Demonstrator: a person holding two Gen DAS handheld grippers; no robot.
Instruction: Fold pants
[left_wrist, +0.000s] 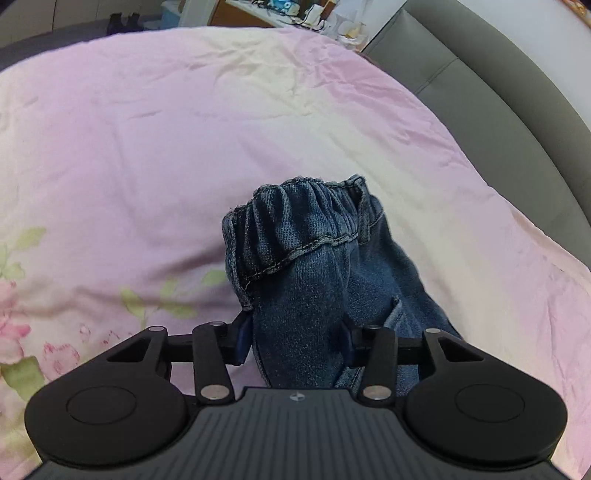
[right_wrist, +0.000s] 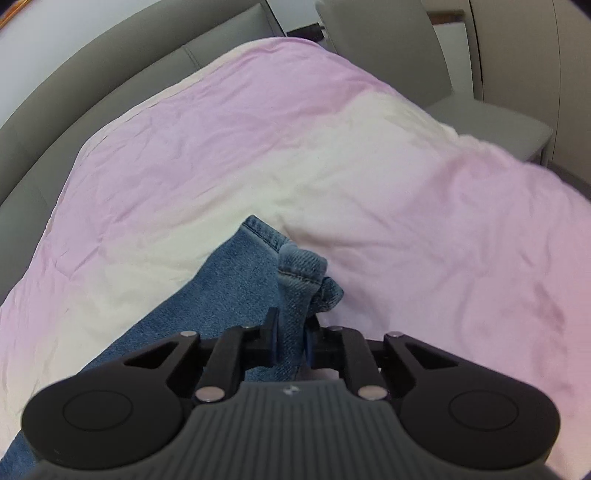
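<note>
A pink-and-cream floral quilt (left_wrist: 184, 147) covers the bed, with blue denim pants (left_wrist: 306, 258) lying on it. The left gripper (left_wrist: 295, 339) clamps the bunched elastic waistband; the right gripper (right_wrist: 291, 339) pinches what appears to be a hem, its jaws nearly closed.

From ten to one o'clock my way lies open over the wrinkled pink-and-cream quilt (left_wrist: 184, 129). The grey padded headboard (left_wrist: 498, 92) walls off two o'clock.
</note>
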